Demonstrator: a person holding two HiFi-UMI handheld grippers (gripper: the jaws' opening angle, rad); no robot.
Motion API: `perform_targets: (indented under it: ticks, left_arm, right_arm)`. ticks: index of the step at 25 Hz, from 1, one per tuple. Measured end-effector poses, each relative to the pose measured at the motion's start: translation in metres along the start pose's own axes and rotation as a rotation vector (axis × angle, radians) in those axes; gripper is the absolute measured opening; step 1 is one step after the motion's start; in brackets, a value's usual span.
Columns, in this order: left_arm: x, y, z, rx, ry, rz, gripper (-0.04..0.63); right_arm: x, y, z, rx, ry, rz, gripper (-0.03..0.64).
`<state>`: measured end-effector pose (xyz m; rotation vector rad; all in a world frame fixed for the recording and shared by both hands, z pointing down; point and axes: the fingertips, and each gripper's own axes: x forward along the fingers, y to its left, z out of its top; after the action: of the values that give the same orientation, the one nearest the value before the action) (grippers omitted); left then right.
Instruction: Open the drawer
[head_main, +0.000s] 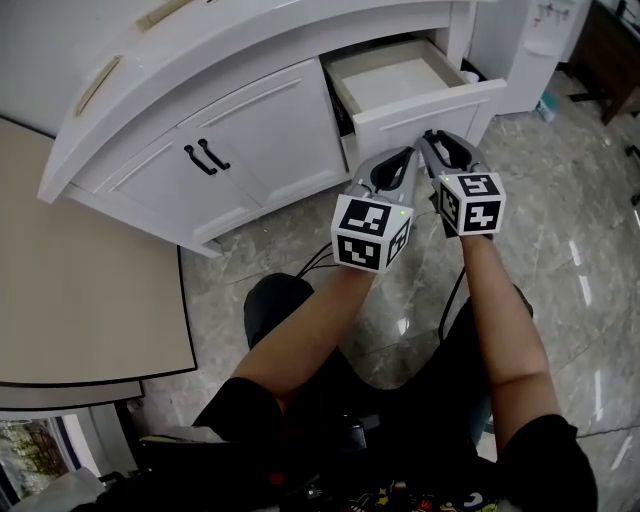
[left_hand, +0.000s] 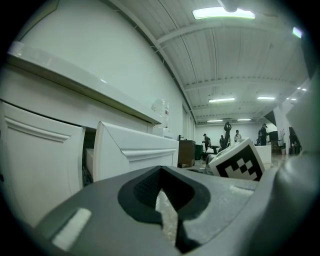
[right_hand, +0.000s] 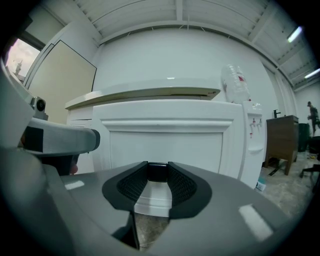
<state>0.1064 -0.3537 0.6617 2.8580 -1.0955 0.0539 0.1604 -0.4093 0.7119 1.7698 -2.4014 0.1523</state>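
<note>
Left gripper (head_main: 404, 158) is held shut and empty beside the right gripper (head_main: 433, 140), whose jaws are closed on the black handle (right_hand: 158, 172) of the drawer (head_main: 400, 82), which is pulled out from the white cabinet (head_main: 270, 120).

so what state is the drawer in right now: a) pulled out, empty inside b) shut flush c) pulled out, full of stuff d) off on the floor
a: the head view shows the drawer standing out from the cabinet with a bare inside, the right gripper shut on its black handle.
</note>
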Motion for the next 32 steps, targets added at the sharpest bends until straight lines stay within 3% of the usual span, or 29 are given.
perform_targets:
  ticks: [4,8,15,21,25,28,32]
  left_arm:
    - [0.0,-0.002,0.014,-0.011,0.01,0.012,0.0]
    - [-0.006,-0.002,0.068,-0.03,0.052,0.027,0.0]
    - [-0.026,-0.012,0.236,-0.043,0.096,0.052,0.0]
    - [-0.052,-0.017,0.382,-0.052,0.096,0.096,0.0]
    - [-0.068,-0.024,0.459,-0.028,0.065,0.105,0.0]
    - [-0.083,-0.029,0.487,-0.029,0.035,0.112,0.0]
    - [-0.106,-0.03,0.492,-0.039,0.038,0.126,0.0]
  right_arm:
    - [-0.015,0.004,0.017,0.003,-0.024,-0.002,0.195]
    - [-0.035,0.001,0.07,0.021,-0.016,-0.036,0.125]
    - [-0.088,0.013,0.247,0.002,-0.011,-0.034,0.025]
    - [-0.136,0.028,0.399,0.014,-0.032,-0.003,0.023]
    - [-0.169,0.041,0.483,0.011,-0.078,0.01,0.023]
    - [-0.189,0.054,0.512,0.033,-0.118,0.011,0.023]
    - [-0.204,0.07,0.517,0.041,-0.118,0.013,0.023]
